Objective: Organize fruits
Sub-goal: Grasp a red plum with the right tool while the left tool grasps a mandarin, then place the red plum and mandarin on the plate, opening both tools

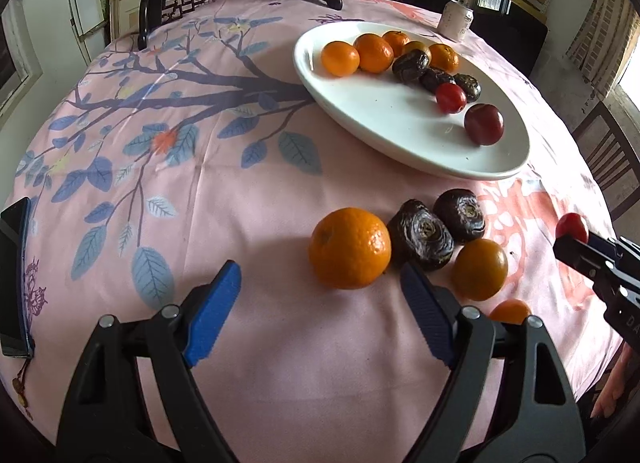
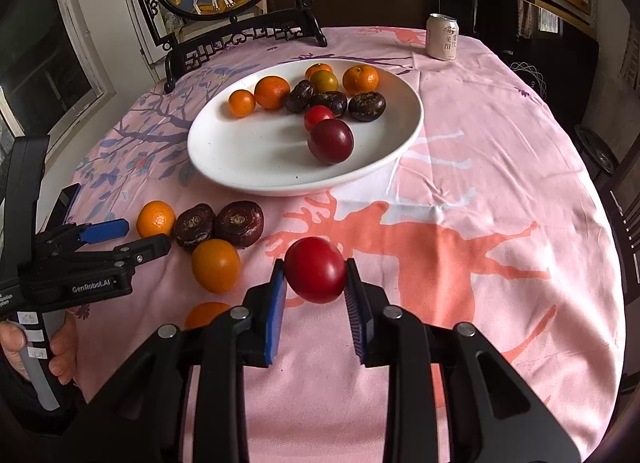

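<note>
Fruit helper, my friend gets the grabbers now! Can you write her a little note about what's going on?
Right gripper: shut on a red fruit, held above the tablecloth.
Left gripper: open, holding nothing, just short of the big orange.
Done: the white plate already holds oranges, dark water chestnuts and red fruits.
Left: put the held fruit on the plate, then the loose oranges and two water chestnuts lying beside the plate.

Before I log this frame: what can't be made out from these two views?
- Small orange: left wrist view, lower half behind the left gripper; right wrist view, partly behind the right gripper.
- Phone: left wrist view, cut off by the edge.
- Can label: too small to read.
- Red fruit: its underside is unseen.
</note>
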Demonstrator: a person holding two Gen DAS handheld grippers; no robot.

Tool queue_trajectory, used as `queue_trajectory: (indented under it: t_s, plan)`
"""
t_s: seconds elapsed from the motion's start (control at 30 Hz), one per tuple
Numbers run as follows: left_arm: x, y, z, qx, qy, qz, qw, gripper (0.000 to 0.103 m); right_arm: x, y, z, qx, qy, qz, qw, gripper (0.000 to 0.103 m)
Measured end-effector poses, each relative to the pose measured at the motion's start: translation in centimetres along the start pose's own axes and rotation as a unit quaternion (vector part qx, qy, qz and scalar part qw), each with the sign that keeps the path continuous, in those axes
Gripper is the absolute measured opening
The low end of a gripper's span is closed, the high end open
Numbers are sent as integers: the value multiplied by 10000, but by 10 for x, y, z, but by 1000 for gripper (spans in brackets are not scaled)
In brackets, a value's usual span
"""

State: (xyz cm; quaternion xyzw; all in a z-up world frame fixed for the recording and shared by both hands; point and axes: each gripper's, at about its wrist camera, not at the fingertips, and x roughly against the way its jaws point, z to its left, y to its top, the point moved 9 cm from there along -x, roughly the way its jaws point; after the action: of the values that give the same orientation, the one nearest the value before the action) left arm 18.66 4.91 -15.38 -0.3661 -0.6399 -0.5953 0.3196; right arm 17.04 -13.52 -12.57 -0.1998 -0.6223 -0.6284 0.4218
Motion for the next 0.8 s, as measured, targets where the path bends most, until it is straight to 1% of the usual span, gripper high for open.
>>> queue_trajectory:
  t_s: [0.07, 0.2, 0.23, 0.27, 0.3, 0.33, 0.37, 0.4, 0.5, 0.67, 0.8]
  plan:
    - [-1, 2, -1, -11, -2, -19, 10000, 77, -2, -3, 0, 2, 4, 38, 10000, 29]
    - [-4, 3, -2, 20, -63, 25, 10000, 69, -1, -4, 1, -7, 37, 48, 10000, 29]
    - [-4, 3, -2, 45, -106, 36, 9999, 66, -1, -4, 2, 2, 37, 45, 10000, 29]
    - [-4, 4, -3, 66, -154, 40, 9999, 61, -1, -4, 2, 7, 43, 43, 10000, 29]
    - [-5, 5, -5, 73, -222, 37, 9997, 58, -1, -4, 3, 11, 48, 43, 10000, 29]
    - [-5, 6, -6, 76, -290, 36, 9995, 52, -1, -4, 3, 16, 50, 45, 10000, 29]
    - [-6, 7, -9, 77, -376, 36, 9993, 44, -1, -4, 4, 18, 47, 49, 10000, 29]
    - [-6, 8, -12, 65, -444, 41, 9990, 41, -2, -4, 4, 13, 48, 54, 10000, 29]
    - [-4, 7, -14, -6, -344, 6, 9994, 40, -1, -4, 5, 13, 52, 46, 10000, 29]
    - [10, 4, -15, 26, -388, -101, 9992, 40, 2, -3, 11, 56, 82, 7, 10000, 29]
    - [29, 2, -17, 38, -508, -232, 9984, 40, 6, -4, 16, 100, 126, -18, 9999, 29]
